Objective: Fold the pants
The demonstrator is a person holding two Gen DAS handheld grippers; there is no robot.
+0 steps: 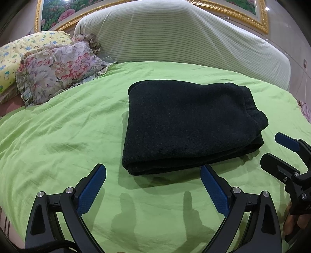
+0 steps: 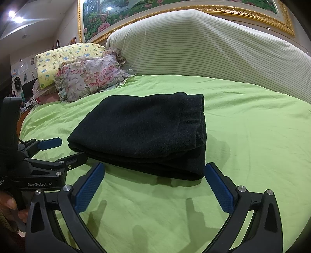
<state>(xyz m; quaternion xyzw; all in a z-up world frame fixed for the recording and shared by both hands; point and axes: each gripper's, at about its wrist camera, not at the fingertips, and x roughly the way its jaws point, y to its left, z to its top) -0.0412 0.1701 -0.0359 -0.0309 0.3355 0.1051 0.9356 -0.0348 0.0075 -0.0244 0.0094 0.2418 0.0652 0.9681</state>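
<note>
The black pants (image 1: pixel 186 126) lie folded into a thick rectangular stack on the green bedspread (image 1: pixel 58 132); they also show in the right wrist view (image 2: pixel 140 132). My left gripper (image 1: pixel 153 169) is open and empty, just short of the stack's near edge. My right gripper (image 2: pixel 154 168) is open and empty, also just short of the near edge. The right gripper (image 1: pixel 272 148) shows at the right of the left wrist view, beside the stack. The left gripper (image 2: pixel 70 148) shows at the left of the right wrist view, near the stack's left corner.
A floral pillow (image 1: pixel 58 72) and a yellow patterned pillow (image 1: pixel 11 56) lie at the bed's far left. A large striped bolster (image 1: pixel 184 37) runs along the headboard, with a gold-framed floral picture (image 2: pixel 155 7) above it. The green bedspread (image 2: pixel 252 126) extends around the pants.
</note>
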